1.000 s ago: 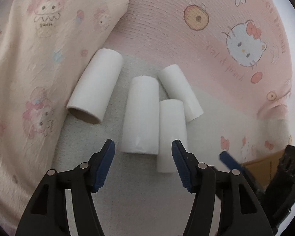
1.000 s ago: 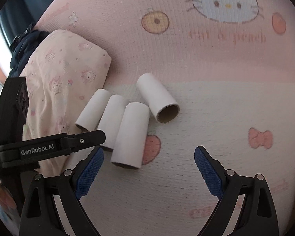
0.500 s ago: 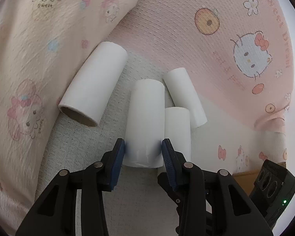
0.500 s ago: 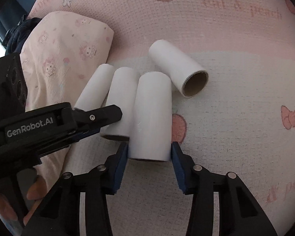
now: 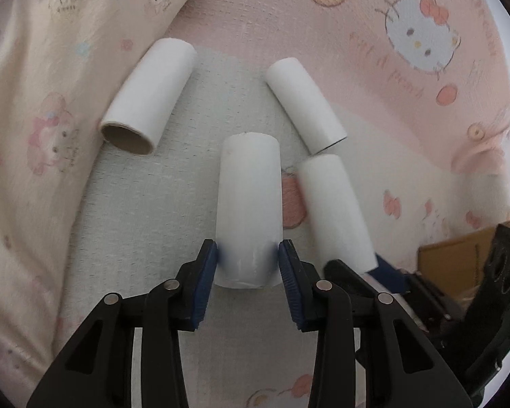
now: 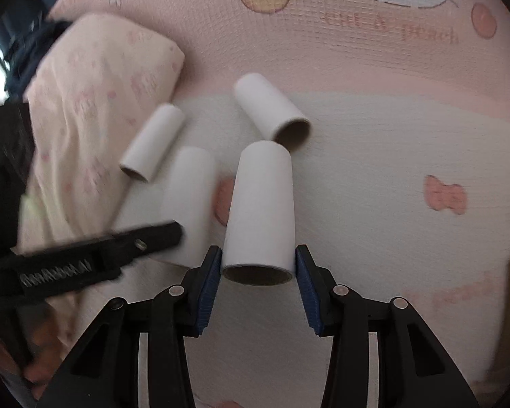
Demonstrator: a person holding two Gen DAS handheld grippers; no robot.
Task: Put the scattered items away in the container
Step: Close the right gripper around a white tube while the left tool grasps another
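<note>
Both tongs, left (image 5: pixel 247 261) and right (image 6: pixel 257 262), now pinch white cardboard tubes (image 5: pixel 249 204) (image 6: pixel 260 210); next, carry them to the container.

Your tubes (image 5: pixel 249 200): plain white, brown inside.
Your blanket (image 6: pixel 374 68): pink, cartoon cats.
Your pads (image 6: pixel 210 280): blue.

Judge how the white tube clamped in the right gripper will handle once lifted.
The held tube is hollow with a thin cardboard wall, so probably light and crushable under a hard squeeze. The right gripper pinches only its near end, so it may droop or pivot.
</note>
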